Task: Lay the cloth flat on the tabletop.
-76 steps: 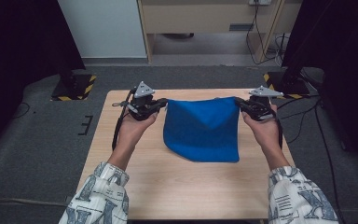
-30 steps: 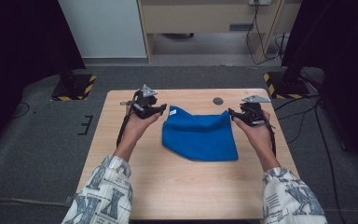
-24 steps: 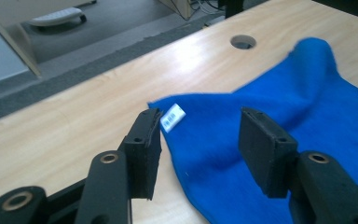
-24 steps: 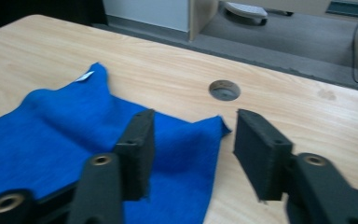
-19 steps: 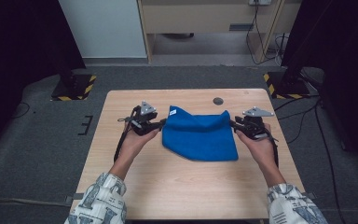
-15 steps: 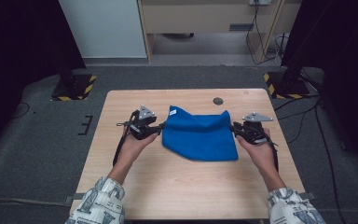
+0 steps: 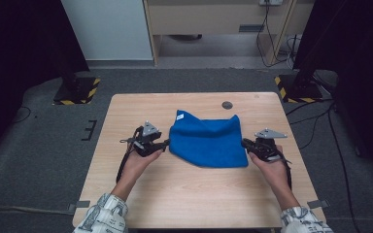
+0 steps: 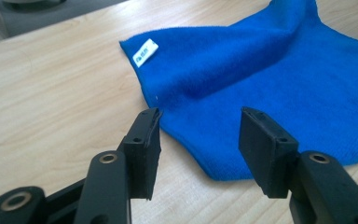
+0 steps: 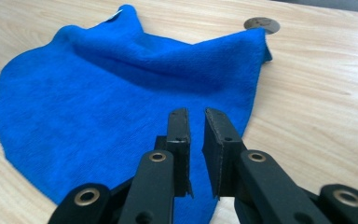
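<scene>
Both hands had sunk toward the table, laying the blue cloth (image 7: pixel 208 143) flatter. The left gripper (image 8: pixel 199 140) stood wide at its edge. The right gripper (image 9: pixel 196 140) had just been closing, narrow, gripping nothing.

One blue cloth (image 7: pixel 208 141) lies on the one wooden surface (image 7: pixel 194 194), and it carries one small white label (image 8: pixel 146 52). One round dark cap (image 7: pixel 227 105) sits in the surface's far part. Two grippers are there, one left gripper (image 7: pixel 163 144) and one right gripper (image 7: pixel 245 143), each with two black jaws. Two hands hold them.
</scene>
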The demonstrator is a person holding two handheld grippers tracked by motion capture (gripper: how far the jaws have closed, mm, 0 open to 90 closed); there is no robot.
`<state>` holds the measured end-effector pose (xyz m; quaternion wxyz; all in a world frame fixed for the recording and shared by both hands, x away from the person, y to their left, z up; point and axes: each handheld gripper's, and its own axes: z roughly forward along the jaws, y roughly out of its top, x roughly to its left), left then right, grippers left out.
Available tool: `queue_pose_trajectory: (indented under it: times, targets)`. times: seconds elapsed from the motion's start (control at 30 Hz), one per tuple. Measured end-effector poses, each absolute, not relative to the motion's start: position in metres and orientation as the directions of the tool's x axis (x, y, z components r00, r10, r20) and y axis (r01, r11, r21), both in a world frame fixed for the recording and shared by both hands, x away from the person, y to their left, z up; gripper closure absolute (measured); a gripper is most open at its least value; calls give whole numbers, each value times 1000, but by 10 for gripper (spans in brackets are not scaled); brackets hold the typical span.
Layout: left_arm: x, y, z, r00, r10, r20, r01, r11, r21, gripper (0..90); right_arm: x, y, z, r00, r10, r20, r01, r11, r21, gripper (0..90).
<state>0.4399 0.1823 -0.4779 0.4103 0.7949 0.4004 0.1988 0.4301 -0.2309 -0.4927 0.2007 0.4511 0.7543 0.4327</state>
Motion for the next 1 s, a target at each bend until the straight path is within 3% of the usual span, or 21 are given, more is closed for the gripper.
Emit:
queue_pose_trajectory:
  times: [0.4,0.63,0.73,0.87,1.0]
  targets:
    - [424,179,-494,620,784,-29,477,-347,807,476,412,-229,-500,-545,836,71,495,251,832,834]
    - [420,174,-503,640,768,-27,487,-378,787,412,401,-228,-508,-547,835,68,512,269,816,664]
    - [420,174,-508,642,766,-29,495,-385,779,383,399,-229,-511,-550,832,70,518,274,810,632]
    - [418,173,-514,650,759,-42,503,-387,773,382,396,-229,-513,-548,833,82,527,267,807,630]
    - [415,170,-519,668,743,-48,504,-403,764,417,393,-229,-515,-558,826,82,523,273,808,693]
